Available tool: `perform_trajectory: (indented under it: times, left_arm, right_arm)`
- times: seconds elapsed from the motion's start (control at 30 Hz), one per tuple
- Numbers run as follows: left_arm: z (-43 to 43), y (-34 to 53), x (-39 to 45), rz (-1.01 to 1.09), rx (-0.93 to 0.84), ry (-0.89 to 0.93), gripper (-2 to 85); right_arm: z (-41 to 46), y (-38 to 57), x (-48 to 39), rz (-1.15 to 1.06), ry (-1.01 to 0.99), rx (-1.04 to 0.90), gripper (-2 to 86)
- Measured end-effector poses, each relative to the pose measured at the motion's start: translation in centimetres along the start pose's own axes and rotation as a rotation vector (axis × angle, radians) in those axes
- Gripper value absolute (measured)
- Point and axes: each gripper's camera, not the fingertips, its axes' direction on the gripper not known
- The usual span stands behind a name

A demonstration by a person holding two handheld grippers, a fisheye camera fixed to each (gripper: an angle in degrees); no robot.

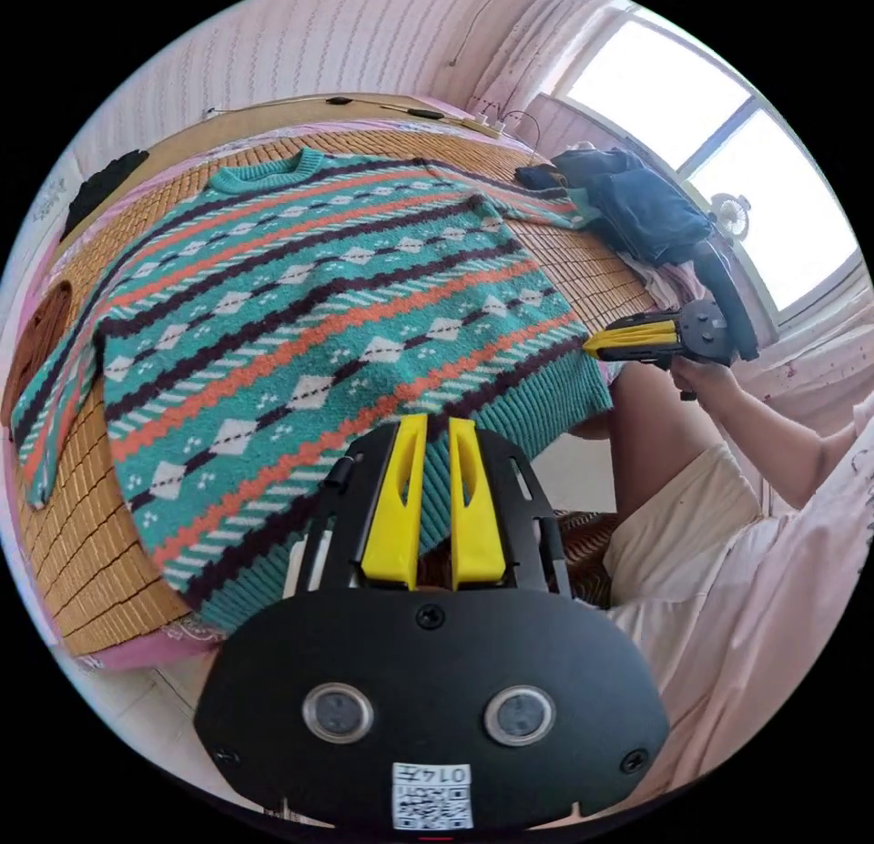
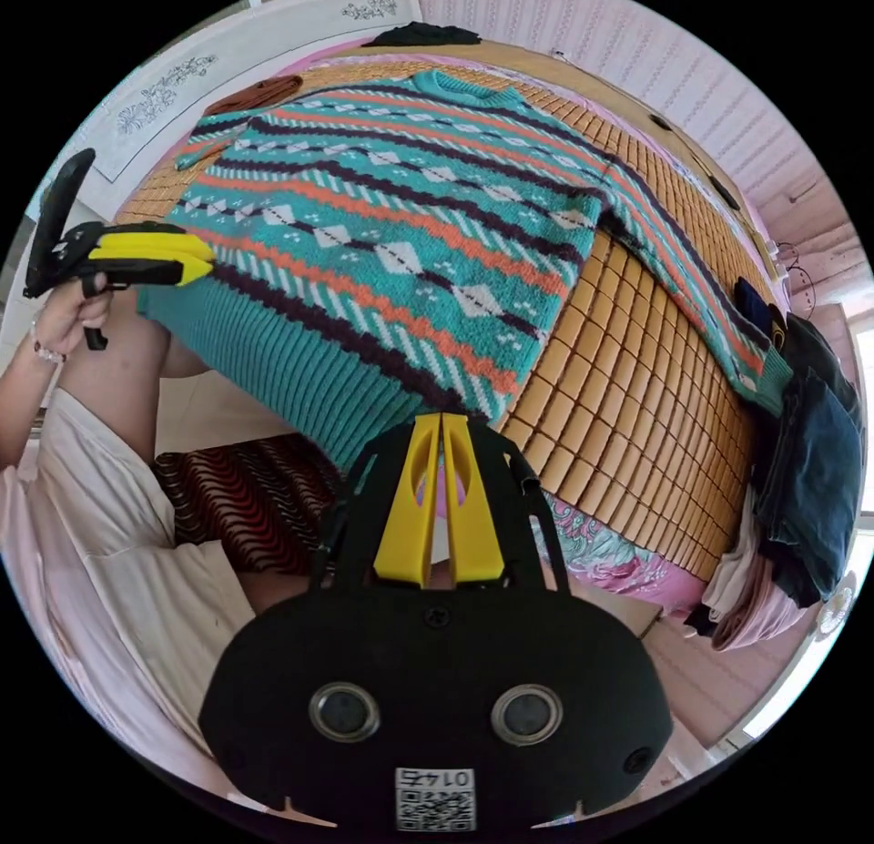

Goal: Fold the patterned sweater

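- Now the patterned sweater [image 1: 309,334] lies flat on the bamboo mat [image 1: 86,553], its hem hanging off the near edge.
- Left gripper [image 1: 437,422] is a little open over the hem, holding nothing.
- Right gripper [image 2: 442,418] is closed, empty, just past the hem corner.

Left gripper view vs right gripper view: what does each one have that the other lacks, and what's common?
Left gripper view: the wide bright window, and the person's right hand on the right gripper. Right gripper view: the left hand on the left gripper. Both: the patterned sweater spread on the woven mat, with dark clothes heaped beside it.
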Motion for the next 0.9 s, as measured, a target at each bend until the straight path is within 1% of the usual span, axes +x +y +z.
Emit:
perform_trajectory:
  times: [0.03,0.1,0.17,0.23,0.37,0.5,0.57,0.6,0.7,0.77,0.83,0.87,0.9]
  left_arm:
    - [-0.8,1.0,-1.5,-0.042,-0.026,-0.075,4.5]
    - [-1.8,2.5,-3.8,-0.119,-0.054,-0.165,4.4]
    - [-2.5,3.7,-5.6,-0.193,-0.087,-0.206,4.4]
    - [-2.5,4.8,-7.2,-0.251,-0.158,-0.266,4.2]
    - [-3.3,5.2,-8.4,-0.236,-0.165,-0.236,3.7]
    - [-5.6,5.6,-9.7,-0.248,-0.156,-0.217,1.0]
    - [-6.8,6.2,-10.1,-0.267,-0.128,-0.259,-0.3]
    - [-6.8,6.6,-10.5,-0.263,-0.170,-0.272,-0.6]
    - [-7.9,7.2,-11.9,-0.263,-0.157,-0.236,-0.9]
    - [-9.1,7.9,-13.6,-0.303,-0.136,-0.160,-0.9]
    - [-10.9,9.3,-16.3,-0.384,-0.072,-0.018,-0.9]
    - [-11.4,9.7,-17.0,-0.401,-0.051,0.014,-0.9]
    - [-12.7,10.6,-18.1,-0.441,0.010,0.049,-0.9]
  right_arm:
    - [0.2,-0.3,-0.8,-0.004,0.006,0.039,-0.5]
    - [0.7,-1.3,-1.9,-0.005,0.010,0.030,-0.5]
    - [1.3,-2.8,-3.5,-0.010,0.025,-0.002,-0.6]
    - [1.7,-3.9,-5.0,-0.039,0.061,-0.026,-0.6]
    - [3.0,-6.6,-8.3,-0.099,0.129,-0.086,-0.8]
    - [3.8,-9.0,-10.1,-0.124,0.115,-0.144,-0.9]
    - [4.4,-10.2,-11.4,-0.138,0.118,-0.162,-0.9]
    - [4.5,-10.5,-11.8,-0.139,0.125,-0.166,-0.9]
    - [5.3,-11.9,-13.7,-0.116,0.155,-0.178,-0.9]
    - [5.8,-12.9,-15.1,-0.095,0.172,-0.192,-0.9]
    - [6.1,-13.6,-16.0,-0.093,0.181,-0.200,-0.9]
    - [6.3,-14.0,-16.5,-0.090,0.181,-0.202,-0.9]
    - [6.4,-14.2,-16.8,-0.091,0.182,-0.204,-0.9]
